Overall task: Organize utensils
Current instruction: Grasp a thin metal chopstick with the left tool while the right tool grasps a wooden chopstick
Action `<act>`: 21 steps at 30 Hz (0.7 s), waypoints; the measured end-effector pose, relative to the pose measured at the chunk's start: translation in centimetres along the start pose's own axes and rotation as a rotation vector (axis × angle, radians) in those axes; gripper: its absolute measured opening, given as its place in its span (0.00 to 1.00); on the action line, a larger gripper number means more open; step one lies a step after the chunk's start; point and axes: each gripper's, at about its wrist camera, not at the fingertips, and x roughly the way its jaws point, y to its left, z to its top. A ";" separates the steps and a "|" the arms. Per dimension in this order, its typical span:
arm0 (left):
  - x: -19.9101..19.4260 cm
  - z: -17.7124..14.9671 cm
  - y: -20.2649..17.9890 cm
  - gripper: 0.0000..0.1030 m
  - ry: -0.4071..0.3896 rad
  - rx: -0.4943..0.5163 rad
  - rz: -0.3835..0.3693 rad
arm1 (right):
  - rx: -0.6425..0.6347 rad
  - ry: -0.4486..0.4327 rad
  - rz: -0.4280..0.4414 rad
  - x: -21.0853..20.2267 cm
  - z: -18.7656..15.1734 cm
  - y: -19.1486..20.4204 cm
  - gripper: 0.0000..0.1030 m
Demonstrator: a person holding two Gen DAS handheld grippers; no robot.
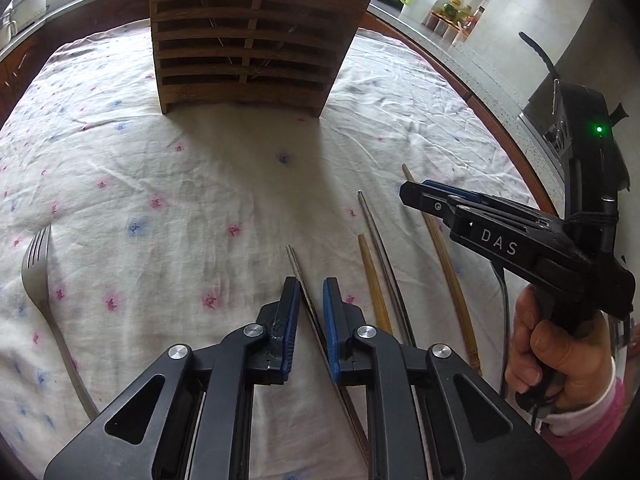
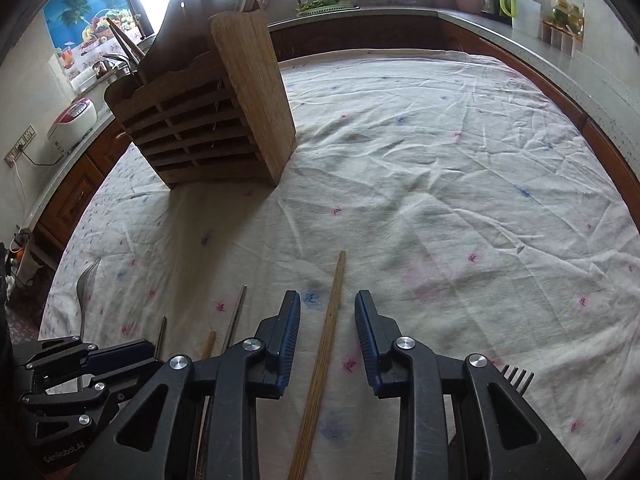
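Picking stage: left claw [image 1: 311,280] nearly shut around metal chopstick [image 1: 294,258] lying on clothed worktop [image 1: 180,184]; pad contact not clear. Right claw [image 2: 327,295] part open, straddling wooden chopstick [image 2: 334,296], pads not touching. Next move calls for firm closure, lift, carry to wooden holder [image 1: 248,40] at far side. Chopstick rear ends hidden under claws; fork [image 1: 34,264] handle cut off; holder compartments hard to read
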 end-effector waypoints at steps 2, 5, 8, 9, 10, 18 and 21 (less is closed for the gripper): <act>0.2 0.2 0.2 0.06 -0.005 0.000 -0.018 | -0.006 -0.008 -0.005 0.1 0.0 0.1 0.17; 0.2 0.3 0.2 0.06 0.009 0.018 -0.011 | 0.006 -0.008 0.012 0.1 -0.1 -0.2 0.07; 0.1 0.3 -0.1 0.07 0.050 0.032 0.023 | 0.010 -0.001 0.026 -0.3 -0.7 -0.2 0.07; 0.1 0.3 -0.4 0.08 0.059 0.045 0.035 | 0.014 0.002 0.031 -0.5 -1.0 -0.3 0.07; 0.1 0.3 -0.6 0.08 0.064 0.061 0.046 | 0.013 0.006 0.033 -0.6 -1.1 -0.2 0.07; 0.7 0.5 -1.6 0.07 0.055 0.156 0.079 | -0.002 0.008 0.038 -0.6 -1.3 0.0 0.08; 0.7 0.6 -1.8 0.04 0.054 0.173 0.092 | -0.007 0.002 0.031 -0.6 -1.4 0.1 0.07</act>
